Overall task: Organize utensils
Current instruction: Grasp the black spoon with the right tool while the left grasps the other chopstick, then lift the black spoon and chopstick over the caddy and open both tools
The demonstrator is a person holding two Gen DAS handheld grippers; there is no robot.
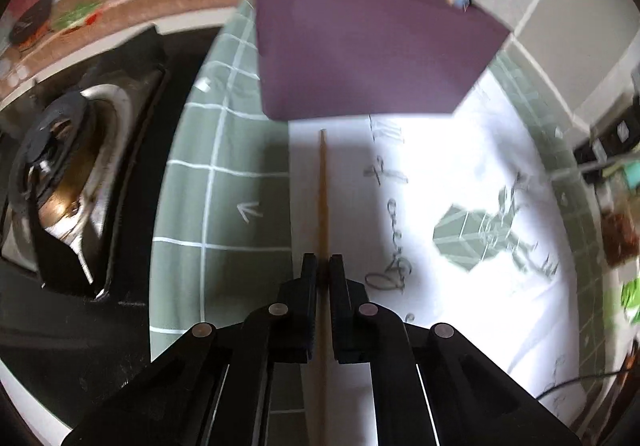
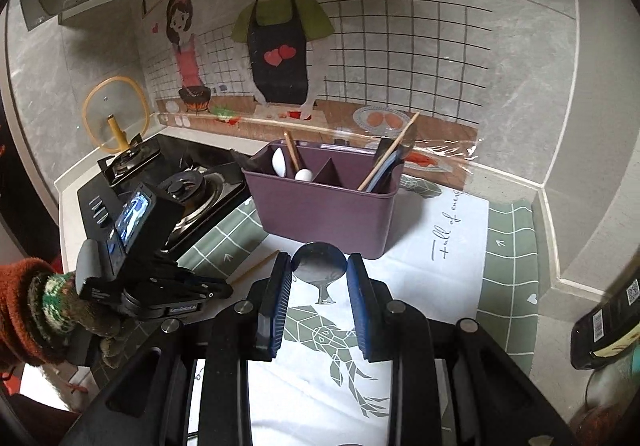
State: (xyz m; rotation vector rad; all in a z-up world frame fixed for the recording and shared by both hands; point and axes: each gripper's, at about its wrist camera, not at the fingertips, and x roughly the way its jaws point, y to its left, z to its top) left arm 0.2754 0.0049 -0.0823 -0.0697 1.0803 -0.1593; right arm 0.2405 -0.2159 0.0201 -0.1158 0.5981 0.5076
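My left gripper [image 1: 323, 266] is shut on a wooden chopstick [image 1: 322, 186] that points toward the purple utensil caddy [image 1: 360, 46]. In the right wrist view the left gripper [image 2: 228, 286] is at the left, its chopstick [image 2: 256, 266] over the mat. My right gripper [image 2: 319, 270] is open, its blue pads either side of a metal spoon [image 2: 319, 266] lying on the white mat just before the caddy [image 2: 324, 206]. The caddy holds white spoons [image 2: 280, 162] and a chopstick on its left side, a chopstick [image 2: 388, 156] and dark utensils on its right.
A black gas stove [image 2: 180, 186] stands left of the caddy, also in the left wrist view [image 1: 68, 186]. A glass lid [image 2: 114, 114] leans on the wall behind it. The green and white mat [image 2: 508, 286] covers the counter. A dark device [image 2: 608, 322] lies at right.
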